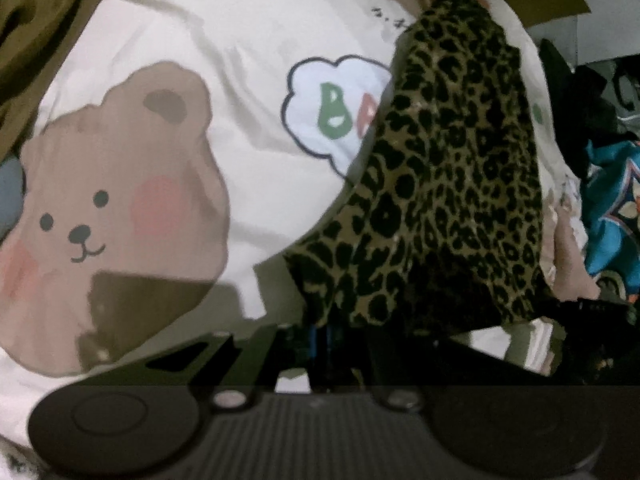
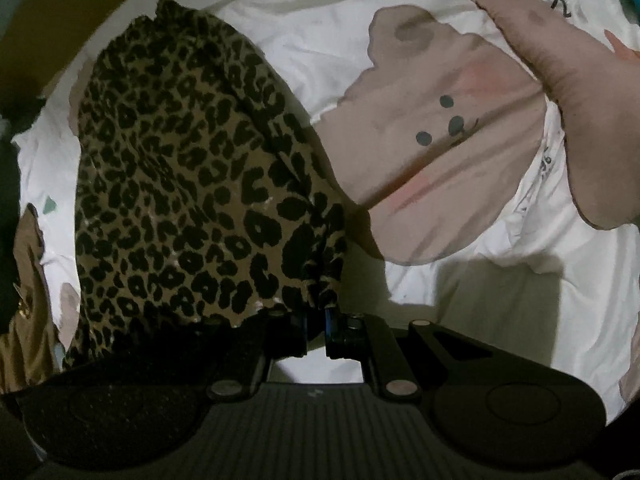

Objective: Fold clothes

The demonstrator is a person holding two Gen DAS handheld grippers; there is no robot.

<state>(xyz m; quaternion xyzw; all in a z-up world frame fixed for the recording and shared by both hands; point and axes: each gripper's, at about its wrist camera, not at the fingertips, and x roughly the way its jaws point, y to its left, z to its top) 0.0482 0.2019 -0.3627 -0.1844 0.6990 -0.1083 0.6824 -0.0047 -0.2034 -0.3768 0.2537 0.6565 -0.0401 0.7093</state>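
Note:
A leopard-print garment [image 1: 448, 184] hangs over a white bedsheet printed with brown bears [image 1: 120, 208]. In the left wrist view my left gripper [image 1: 324, 332] is shut on the garment's lower left corner, and the cloth runs up and to the right from the blue pads. In the right wrist view the same leopard-print garment [image 2: 192, 184] spreads to the left, and my right gripper [image 2: 318, 330] is shut on its lower right corner. Both grippers point steeply down at the sheet [image 2: 500, 272]. The cloth covers part of each gripper's fingers.
A pile of other clothes lies at the right of the left wrist view, with a teal patterned piece [image 1: 612, 216] and a black one [image 1: 576, 92]. Olive-brown fabric [image 1: 44, 28] lies at the upper left. The sheet is rumpled at the right of the right wrist view.

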